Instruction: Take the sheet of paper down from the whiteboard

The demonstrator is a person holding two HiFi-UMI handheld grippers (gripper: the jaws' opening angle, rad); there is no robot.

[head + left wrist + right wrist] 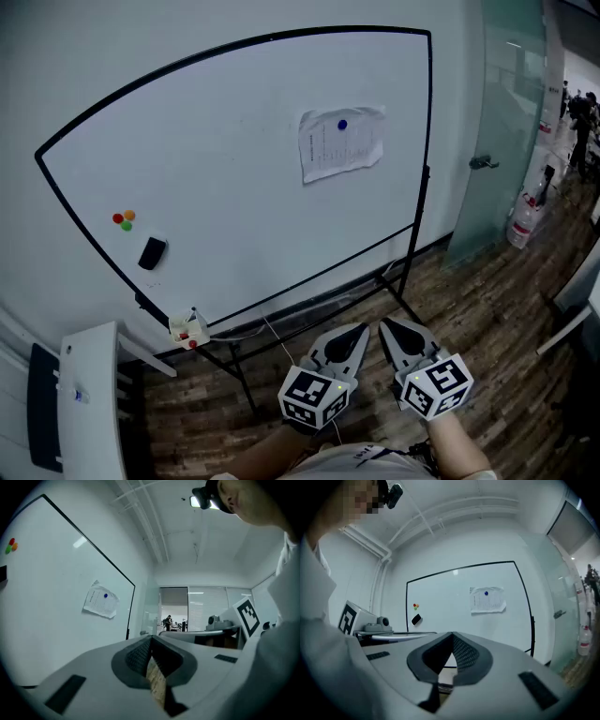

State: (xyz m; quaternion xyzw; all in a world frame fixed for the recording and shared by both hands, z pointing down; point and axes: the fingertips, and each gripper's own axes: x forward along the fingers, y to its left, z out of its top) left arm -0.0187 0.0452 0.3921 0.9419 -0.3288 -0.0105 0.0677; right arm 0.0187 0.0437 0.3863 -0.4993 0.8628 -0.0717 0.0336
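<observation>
The left claw [360,330] and right claw [387,326] are both fully closed and empty, side by side at six o'clock, well apart from the whiteboard [216,169]. The sheet of paper [340,142] hangs toward the board's two o'clock, pinned by a blue magnet [342,124]. Its print, perhaps lines of text, is too small to read.

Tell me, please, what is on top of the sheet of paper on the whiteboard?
A blue magnet sits on the sheet of paper near its top edge. The patch of whiteboard behind the paper is covered.
</observation>
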